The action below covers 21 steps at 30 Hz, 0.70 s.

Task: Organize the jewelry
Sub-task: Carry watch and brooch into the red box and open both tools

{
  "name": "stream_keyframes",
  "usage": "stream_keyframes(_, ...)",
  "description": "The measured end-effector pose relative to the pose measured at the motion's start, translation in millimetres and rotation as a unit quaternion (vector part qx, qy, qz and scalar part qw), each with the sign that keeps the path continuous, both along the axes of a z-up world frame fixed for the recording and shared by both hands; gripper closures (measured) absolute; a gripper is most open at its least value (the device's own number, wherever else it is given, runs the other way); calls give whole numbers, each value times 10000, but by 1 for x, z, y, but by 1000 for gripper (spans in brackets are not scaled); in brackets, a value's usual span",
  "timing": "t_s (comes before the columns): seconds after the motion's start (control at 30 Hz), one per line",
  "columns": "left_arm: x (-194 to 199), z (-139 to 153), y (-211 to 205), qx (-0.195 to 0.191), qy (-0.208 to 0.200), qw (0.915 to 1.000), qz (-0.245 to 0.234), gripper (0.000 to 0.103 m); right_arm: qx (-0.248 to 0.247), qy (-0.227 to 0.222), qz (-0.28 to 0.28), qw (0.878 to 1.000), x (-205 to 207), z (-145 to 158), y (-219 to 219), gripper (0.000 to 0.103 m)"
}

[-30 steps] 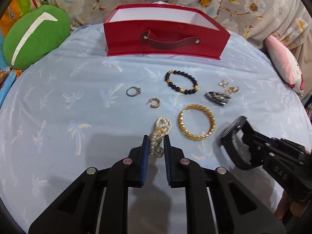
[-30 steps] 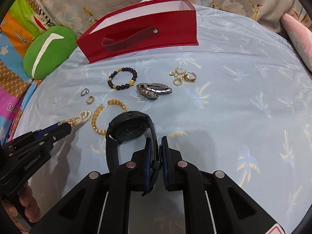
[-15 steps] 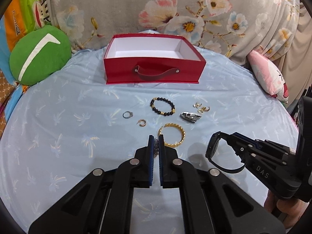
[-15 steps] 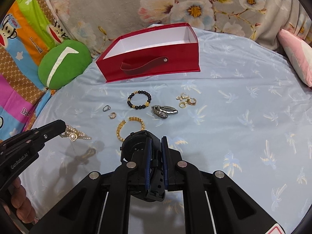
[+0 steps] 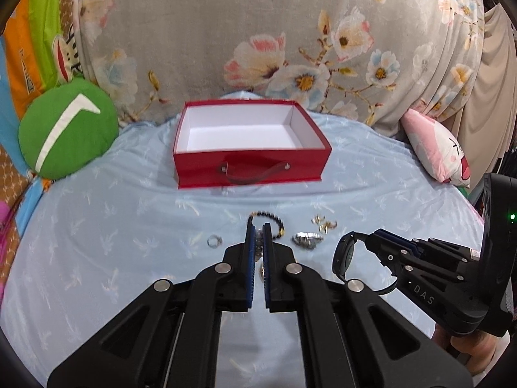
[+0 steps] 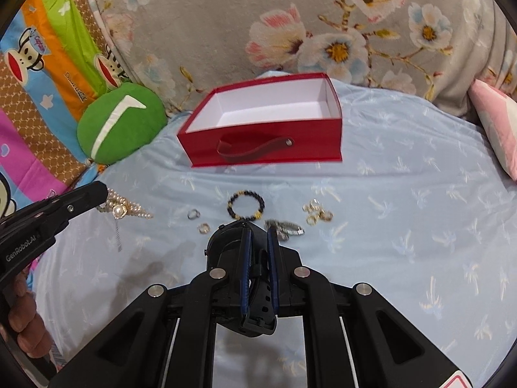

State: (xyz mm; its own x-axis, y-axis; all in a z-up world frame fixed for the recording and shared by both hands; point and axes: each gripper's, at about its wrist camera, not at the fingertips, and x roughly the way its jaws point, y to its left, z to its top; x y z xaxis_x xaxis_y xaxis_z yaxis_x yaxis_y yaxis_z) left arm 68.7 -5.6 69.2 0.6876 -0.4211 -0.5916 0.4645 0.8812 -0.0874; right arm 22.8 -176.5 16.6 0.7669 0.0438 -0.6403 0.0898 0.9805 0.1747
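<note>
Left wrist view: my left gripper (image 5: 258, 236) has its jaws clamped on the white pearl bracelet with a gold clasp (image 6: 124, 209), which the right wrist view shows dangling off the bedsheet. My right gripper (image 6: 258, 242) grips the strap of the black round-faced wristwatch (image 5: 344, 255), jaws narrow, the watch lifted clear of the cloth. Below both tools, on the pale blue palm-print bedsheet (image 6: 404, 226), lie a black-and-gold beaded bracelet (image 6: 245, 206), a silver ring (image 6: 193, 214), a small gold hoop (image 6: 204, 228), a silver metal clasp piece (image 6: 284, 227) and a cluster of small gold earrings (image 6: 318, 213). Farther back stands the open red box with white lining and a strap handle (image 5: 252, 168), nothing visible inside. A green round cushion (image 5: 66, 135) rests left of it, against the grey floral fabric (image 5: 258, 32).
</note>
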Motion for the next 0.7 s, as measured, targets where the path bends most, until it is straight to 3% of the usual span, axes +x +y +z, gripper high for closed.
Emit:
stream_keyframes(0.23,57,41,-13,28,-404,9992,39,100,-296,-382,175,9987,54,47,-7,94)
stream_keyframes(0.4,122,69,-28,-103,-656,9978,53,100,-330,-500,264,9979,120,73,-20,94)
stream_keyframes(0.53,177,76,-45,-4,-908,9956,221,100,-112,-483,365,9981,188,81,-38,94)
stream_keyframes(0.7,259,65,-71,77,-870,9956,340,100,161,-366,433,9983,271,74,-58,94)
